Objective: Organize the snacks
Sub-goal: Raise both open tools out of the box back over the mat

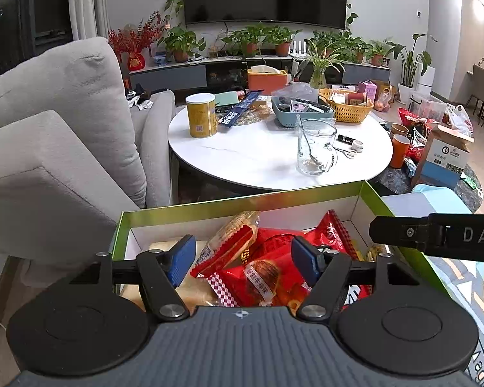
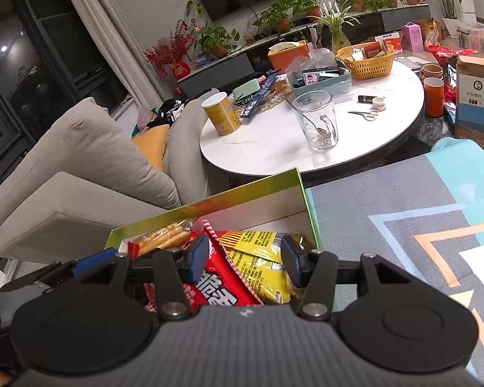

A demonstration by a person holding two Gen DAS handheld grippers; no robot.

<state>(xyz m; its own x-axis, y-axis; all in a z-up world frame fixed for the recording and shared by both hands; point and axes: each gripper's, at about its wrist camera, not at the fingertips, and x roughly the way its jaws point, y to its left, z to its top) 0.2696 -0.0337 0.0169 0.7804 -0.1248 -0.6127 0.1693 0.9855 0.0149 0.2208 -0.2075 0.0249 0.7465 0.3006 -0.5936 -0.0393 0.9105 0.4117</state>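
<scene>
Left wrist view: left gripper (image 1: 243, 259) hangs over the open box (image 1: 369, 193); its blue fingers (image 1: 181, 259) stand well apart, nothing between them pressed.
Right wrist view: right gripper (image 2: 243, 259) over the same box, at its right end; fingers likewise apart, gripping nothing.
Snack location: all packets lie inside the green-rimmed box, heaped and overlapping; red packets (image 1: 261, 277), a clear biscuit pack (image 1: 234, 238) and a pale bread-like pack at the left; a yellow packet (image 2: 261, 267) and a breadstick pack (image 2: 161, 237) show in the right view.
Handling, judged: light, soft film bags, slick and crinkly; contents brittle, so a hard squeeze risks crumbs.
Hold point, judged: the crimped end seal or a flat edge of the topmost packet, not the middle.
Risk, judged: one lifted bag may drag its neighbour.
Surface: box rests on a patterned mat (image 2: 403, 225), grey, teal and orange.
Room: grey sofa (image 1: 64, 129) to the left; round white tabletop (image 1: 242, 151) beyond, carrying a yellow canister (image 1: 200, 115), glass jug (image 1: 316, 148) with spoon, and baskets; wall television and potted plants behind.
</scene>
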